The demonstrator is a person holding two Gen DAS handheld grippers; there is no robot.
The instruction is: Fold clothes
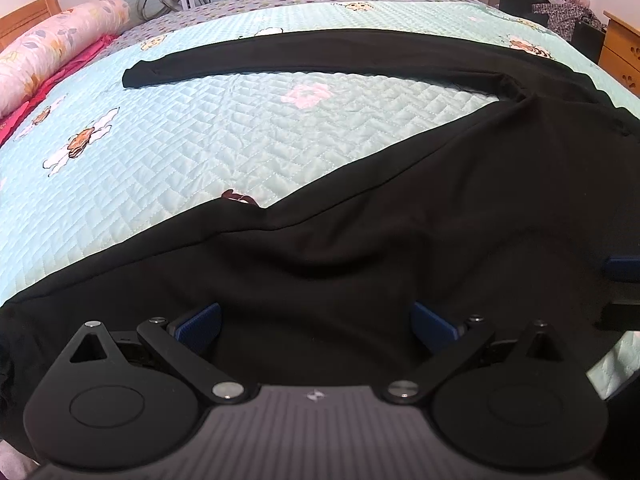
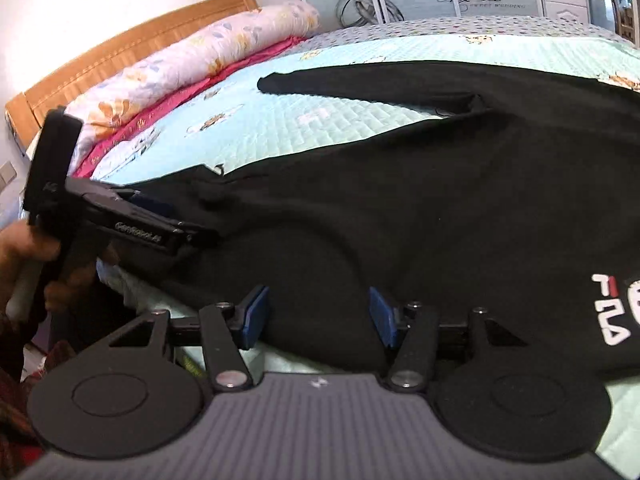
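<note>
A black long-sleeved top (image 1: 420,208) lies spread on the bed, one sleeve (image 1: 280,58) stretched to the far left. In the right wrist view the top (image 2: 440,208) shows a white FILA logo (image 2: 612,312) at the right. My left gripper (image 1: 316,326) is open, its blue pads on either side of the top's near hem. My right gripper (image 2: 318,316) is open over the near hem too. The left gripper also shows in the right wrist view (image 2: 160,216), at the top's left edge, held by a hand.
The bed has a light blue quilted cover (image 1: 180,152) with cartoon prints. A pink floral bolster (image 2: 192,60) and a wooden headboard (image 2: 132,44) are at the left. A wooden drawer unit (image 1: 622,56) stands at the right, wardrobes behind.
</note>
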